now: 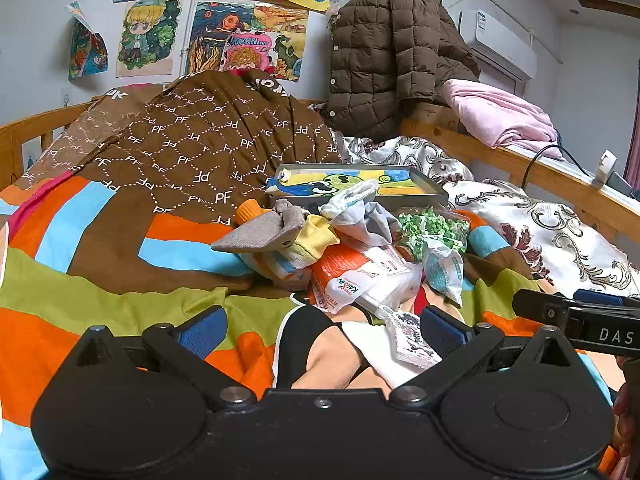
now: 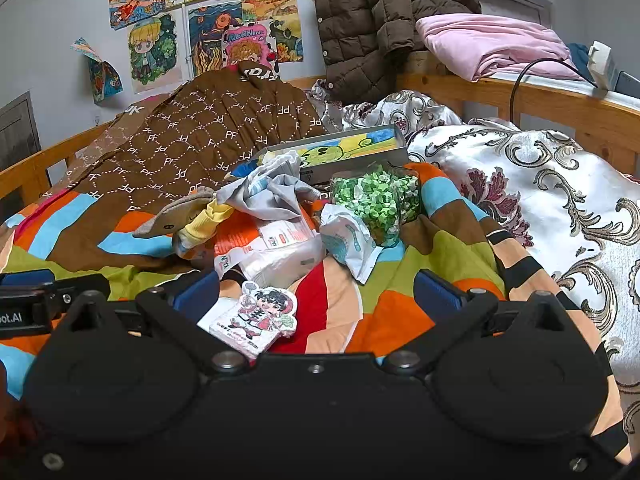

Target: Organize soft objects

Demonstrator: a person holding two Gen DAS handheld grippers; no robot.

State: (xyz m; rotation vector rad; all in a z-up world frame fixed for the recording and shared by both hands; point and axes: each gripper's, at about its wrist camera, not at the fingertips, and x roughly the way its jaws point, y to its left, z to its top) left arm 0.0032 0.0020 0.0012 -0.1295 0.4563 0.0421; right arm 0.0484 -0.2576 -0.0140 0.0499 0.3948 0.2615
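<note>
A: What's round the pile?

B: Bed w/ a striped blanket [image 1: 100, 264], orange/blue/green/brown blocks. Behind it a brown quilt [image 1: 192, 140] w/ white "PF" print, stitched in diamonds. Grey tray [image 2: 336, 152] w/ a painted picture inside sits just behind the pile. White floral bedspread [image 2: 540, 184], shiny, on the right. Brown puffer jacket [image 1: 380, 64] and pink cloth [image 1: 496, 116] hang over the wooden rail.

A: The soft stuff itself?

B: Heaped mid-bed. Grey sock [image 1: 260, 232], flat and felt-like, touching a yellow sock [image 1: 316, 240]; crumpled grey cloth [image 2: 272, 192] on top. Orange-white plastic pack [image 1: 352, 276] under them, glossy. Bag of green bits [image 2: 376, 196], lumpy, beside a crinkled white-teal wrapper [image 2: 352, 240].

A: Anything in the way?

B: Cartoon-figure pack [image 2: 256, 320] lies nearest, close to the right gripper's [image 2: 316, 292] left pad, edge near the left gripper's [image 1: 320, 328] right pad.

A: Grippers?

B: Both spread wide, blue pads well apart, holding nothing. Side by side, low over the blanket.
</note>
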